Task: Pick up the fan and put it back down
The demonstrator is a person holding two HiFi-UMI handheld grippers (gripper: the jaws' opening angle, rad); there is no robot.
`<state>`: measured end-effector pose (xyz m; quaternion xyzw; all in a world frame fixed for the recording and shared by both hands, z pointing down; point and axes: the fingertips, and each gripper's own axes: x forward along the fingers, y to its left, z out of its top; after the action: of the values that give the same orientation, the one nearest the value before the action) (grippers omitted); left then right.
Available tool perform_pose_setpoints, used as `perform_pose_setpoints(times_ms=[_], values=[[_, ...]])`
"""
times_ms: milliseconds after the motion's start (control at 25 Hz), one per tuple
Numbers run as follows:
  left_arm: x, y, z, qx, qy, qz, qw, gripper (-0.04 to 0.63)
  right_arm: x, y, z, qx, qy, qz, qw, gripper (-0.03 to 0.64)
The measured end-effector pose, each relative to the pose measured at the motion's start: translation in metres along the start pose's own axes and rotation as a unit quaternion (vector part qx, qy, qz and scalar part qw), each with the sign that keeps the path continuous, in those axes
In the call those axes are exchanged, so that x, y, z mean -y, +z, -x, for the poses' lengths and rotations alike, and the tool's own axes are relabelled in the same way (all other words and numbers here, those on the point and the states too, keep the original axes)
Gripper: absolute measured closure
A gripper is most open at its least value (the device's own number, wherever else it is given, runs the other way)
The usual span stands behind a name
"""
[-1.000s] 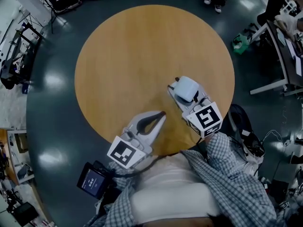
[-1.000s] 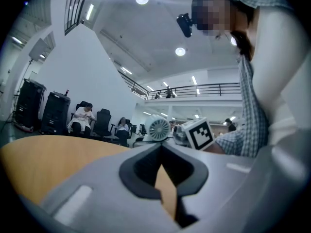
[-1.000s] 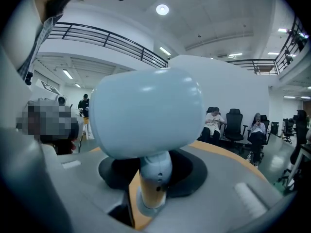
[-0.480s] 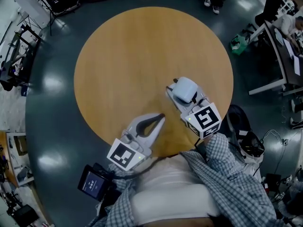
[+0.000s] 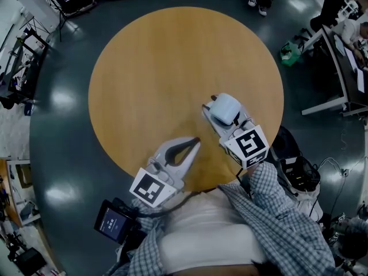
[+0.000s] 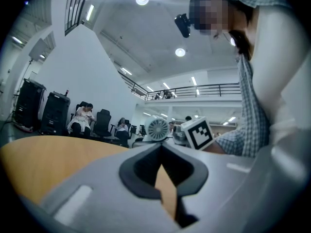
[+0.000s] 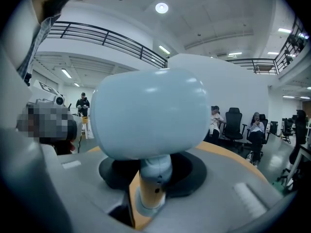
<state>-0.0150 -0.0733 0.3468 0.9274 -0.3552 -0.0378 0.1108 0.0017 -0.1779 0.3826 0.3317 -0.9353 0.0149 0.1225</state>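
A small pale blue fan (image 5: 225,108) stands upright at the near right of the round wooden table (image 5: 161,68). My right gripper (image 5: 222,115) is shut on it: in the right gripper view the fan's stem (image 7: 154,178) sits between the dark pads, and its rounded head (image 7: 150,113) fills the middle. The jaws hide whether its foot rests on the table. My left gripper (image 5: 197,141) lies shut and empty to the fan's left, near the table's front edge. From the left gripper view, past my left gripper (image 6: 161,147), the fan's grille (image 6: 158,128) shows beside the right gripper's marker cube (image 6: 198,134).
Dark glossy floor surrounds the table. A desk frame (image 5: 339,68) and a green object (image 5: 292,52) stand at the right. People sit on office chairs (image 7: 234,123) beyond the table. A small screen device (image 5: 112,220) hangs at the person's left hip.
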Motion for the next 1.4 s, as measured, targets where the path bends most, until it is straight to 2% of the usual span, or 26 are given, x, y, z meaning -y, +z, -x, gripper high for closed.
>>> perform_pose_setpoints(times_ms=[320, 520, 680, 1200, 1400], values=[[-0.009, 0.004, 0.01, -0.002, 0.006, 0.008, 0.9999, 0.595, -0.004, 0.006, -0.009, -0.002, 0.001, -0.003, 1.0, 0.488], [-0.009, -0.002, 0.007, -0.002, 0.019, 0.015, 0.9997, 0.595, 0.004, -0.004, -0.013, -0.002, 0.006, -0.006, 1.0, 0.489], [-0.015, -0.009, 0.015, -0.017, 0.031, 0.027, 0.999, 0.595, 0.007, -0.014, -0.031, -0.007, 0.018, -0.01, 1.0, 0.489], [-0.038, -0.053, 0.035, -0.05, 0.102, 0.083, 0.99, 0.595, 0.011, -0.082, -0.085, -0.042, 0.063, -0.029, 0.997, 0.489], [-0.048, -0.066, 0.039, -0.057, 0.123, 0.098, 0.9859, 0.595, 0.012, -0.099, -0.102, -0.048, 0.078, -0.018, 0.996, 0.489]])
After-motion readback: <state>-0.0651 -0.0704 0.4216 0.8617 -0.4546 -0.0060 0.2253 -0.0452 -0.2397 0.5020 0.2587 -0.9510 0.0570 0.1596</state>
